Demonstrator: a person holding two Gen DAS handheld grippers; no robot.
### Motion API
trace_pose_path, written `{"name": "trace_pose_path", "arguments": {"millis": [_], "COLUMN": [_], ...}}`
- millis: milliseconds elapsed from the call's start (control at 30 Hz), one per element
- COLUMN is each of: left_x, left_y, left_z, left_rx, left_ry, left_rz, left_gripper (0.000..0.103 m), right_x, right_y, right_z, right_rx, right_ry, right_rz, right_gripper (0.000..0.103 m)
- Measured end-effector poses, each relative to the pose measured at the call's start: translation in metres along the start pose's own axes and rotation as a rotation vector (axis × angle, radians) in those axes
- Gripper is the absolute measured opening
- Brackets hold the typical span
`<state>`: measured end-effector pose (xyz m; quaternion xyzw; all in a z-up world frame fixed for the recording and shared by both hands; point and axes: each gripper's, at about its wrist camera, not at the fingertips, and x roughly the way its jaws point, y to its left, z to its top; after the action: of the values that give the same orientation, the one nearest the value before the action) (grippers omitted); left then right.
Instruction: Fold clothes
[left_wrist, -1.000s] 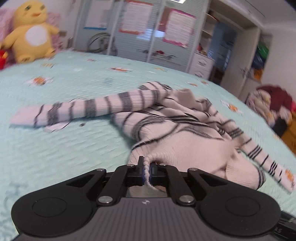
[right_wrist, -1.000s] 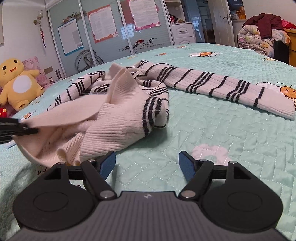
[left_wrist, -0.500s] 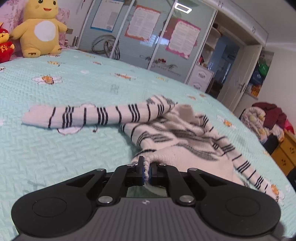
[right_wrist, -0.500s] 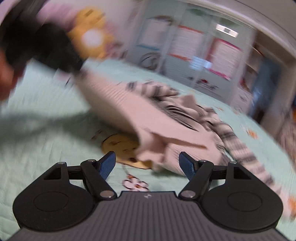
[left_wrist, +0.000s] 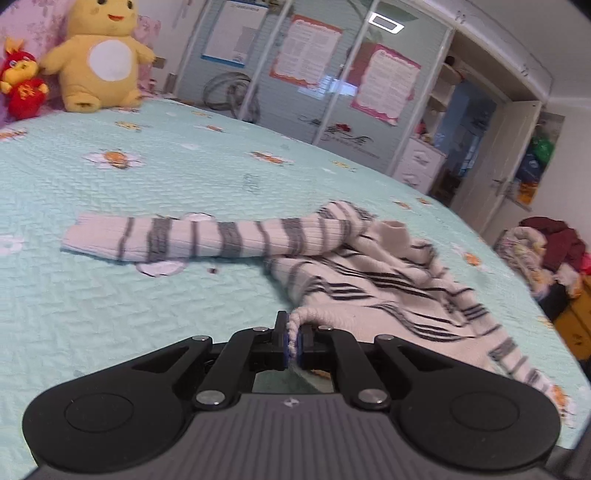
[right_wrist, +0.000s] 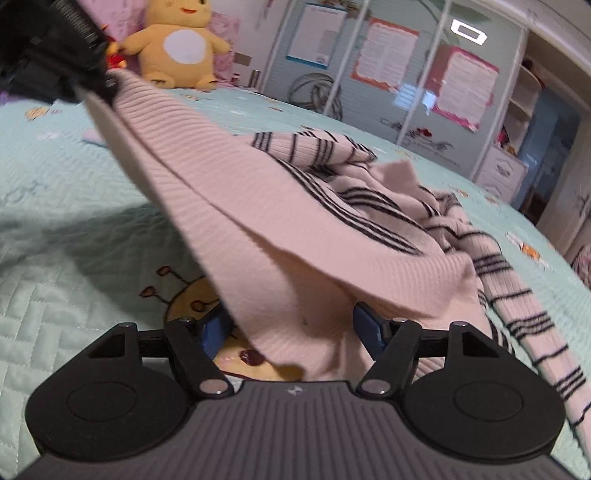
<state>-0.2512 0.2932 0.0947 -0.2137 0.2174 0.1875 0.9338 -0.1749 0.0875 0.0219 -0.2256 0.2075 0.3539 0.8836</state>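
I'm looking across a mint quilted bed (left_wrist: 110, 295). Behind it there's a glass-door wardrobe (left_wrist: 314, 85) with posters (left_wrist: 306, 55), a yellow plush (left_wrist: 99, 55) by its left end, and white drawers (left_wrist: 421, 166) to its right.

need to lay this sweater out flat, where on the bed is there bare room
Bare quilt lies between the left tongs and the stretched-out sleeve, and again beyond that sleeve up to the yellow plush toy. It is crowded to the right, where the bunched striped sweater trails towards the bed's edge. The open right tongs sit under its lifted hem.
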Motion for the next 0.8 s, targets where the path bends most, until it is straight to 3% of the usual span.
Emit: {"name": "trace_pose_path", "arguments": {"millis": [200, 333, 400, 467, 533, 733, 800], "left_x": [0.021, 0.039, 0.037, 0.032, 0.022, -0.018, -0.03], "left_y": [0.014, 0.026, 0.028, 0.031, 0.038, 0.049, 0.03], "left_z": [-0.014, -0.032, -0.038, -0.04, -0.042, -0.045, -0.047], "left_rx": [0.087, 0.08, 0.089, 0.101, 0.081, 0.014, 0.085], "left_ry": [0.001, 0.093, 0.112, 0.108, 0.096, 0.052, -0.006], "left_rz": [0.162, 0.157, 0.157, 0.181, 0.205, 0.195, 0.18], "left_gripper": [0.008, 0.01, 0.019, 0.055, 0.072, 0.075, 0.075], "right_x": [-0.014, -0.02, -0.024, -0.029, -0.035, -0.024, -0.014], "right_y": [-0.012, -0.021, -0.025, -0.028, -0.033, -0.073, -0.086], "right_z": [-0.012, -0.021, -0.022, -0.022, -0.024, -0.027, -0.026], "right_rx": [0.081, 0.144, 0.173, 0.207, 0.272, 0.637, 0.73], "right_ry": [0.012, 0.016, 0.004, -0.008, -0.018, -0.02, -0.022], "right_rz": [0.076, 0.108, 0.132, 0.175, 0.228, 0.438, 0.496], "right_gripper": [0.071, 0.072, 0.072, 0.072, 0.072, 0.072, 0.072]}}
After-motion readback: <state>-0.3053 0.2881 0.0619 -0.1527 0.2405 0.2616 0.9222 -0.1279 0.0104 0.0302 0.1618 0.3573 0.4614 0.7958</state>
